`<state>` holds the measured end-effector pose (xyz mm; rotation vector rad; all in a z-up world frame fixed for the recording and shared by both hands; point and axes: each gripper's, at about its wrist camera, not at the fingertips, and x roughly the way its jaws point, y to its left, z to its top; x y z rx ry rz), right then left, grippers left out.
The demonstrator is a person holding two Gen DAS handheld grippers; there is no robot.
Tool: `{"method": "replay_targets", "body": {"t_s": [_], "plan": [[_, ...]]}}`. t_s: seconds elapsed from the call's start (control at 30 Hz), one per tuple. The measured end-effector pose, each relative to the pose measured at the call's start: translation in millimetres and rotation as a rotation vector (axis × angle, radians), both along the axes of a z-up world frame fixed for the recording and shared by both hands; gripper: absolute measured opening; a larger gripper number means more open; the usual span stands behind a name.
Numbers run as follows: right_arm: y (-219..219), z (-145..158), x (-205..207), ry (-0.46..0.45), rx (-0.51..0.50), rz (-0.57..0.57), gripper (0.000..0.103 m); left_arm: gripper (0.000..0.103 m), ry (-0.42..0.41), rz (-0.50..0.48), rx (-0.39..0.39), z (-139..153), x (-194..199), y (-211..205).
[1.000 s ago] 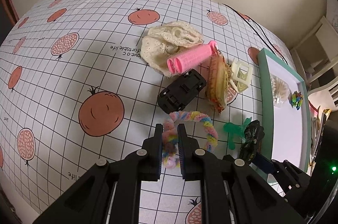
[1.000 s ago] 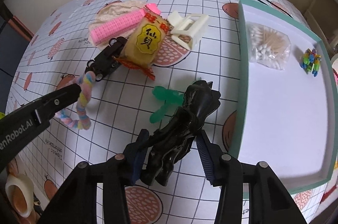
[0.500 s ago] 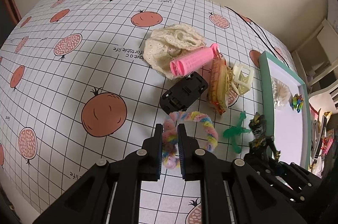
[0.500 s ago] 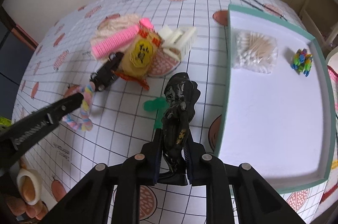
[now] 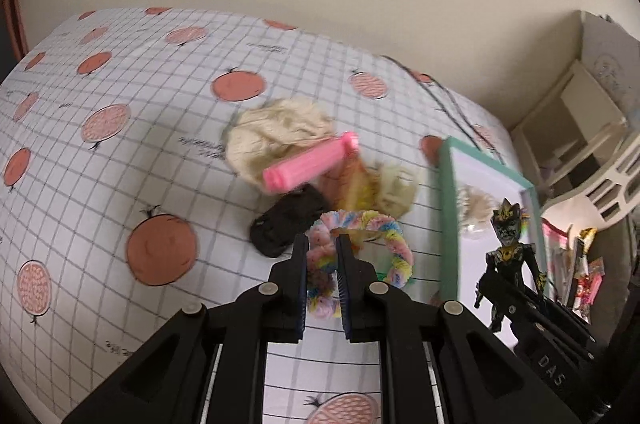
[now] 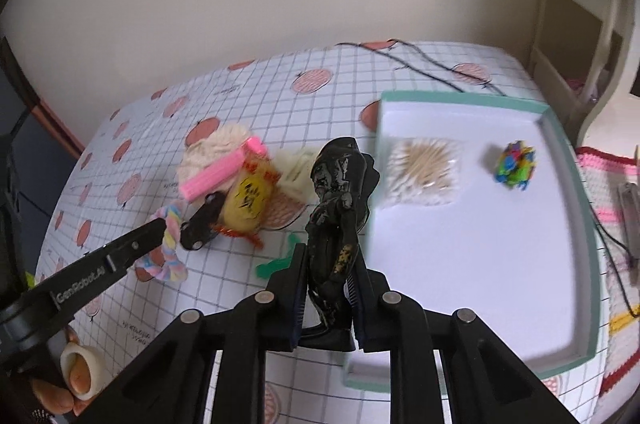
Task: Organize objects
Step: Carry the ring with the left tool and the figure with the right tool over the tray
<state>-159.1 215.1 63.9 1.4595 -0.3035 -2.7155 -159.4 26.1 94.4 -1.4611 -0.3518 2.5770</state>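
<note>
Right gripper (image 6: pixel 326 288) jaws clamped on black figurine (image 6: pixel 340 207), held upright, long axis vertical. Green-rimmed tray (image 6: pixel 576 159) lies right of it, lower right of frame; right hand nearer. Left gripper (image 5: pixel 322 288) jaws pinch pastel fuzzy ring (image 5: pixel 384 236), frame centre, above counter (image 5: pixel 100 183).

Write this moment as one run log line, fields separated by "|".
left claw: shut on pastel fuzzy ring | right claw: shut on black figure | figure: beside teal tray | tray contents: swab bag, colourful cluster
</note>
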Motion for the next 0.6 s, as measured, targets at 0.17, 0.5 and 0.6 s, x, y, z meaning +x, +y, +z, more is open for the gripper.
{"method": "replay_targets", "body": {"t_s": [0.17,0.5,0.6], "plan": [[28.5,1.0,8.3,-0.003,0.018,-0.044,0.02,0.014,0.022,-0.05,0.017,5.9,5.1,25.9],[84.4,-11.4,19.6,-0.037,0.058,-0.152,0.02,0.014,0.016,-0.165,0.013,0.8,16.4,85.1],[99.6,-16.6,23.2,-0.053,0.067,-0.179,0.02,0.014,0.008,-0.202,0.002,-2.3,21.6,105.2]]}}
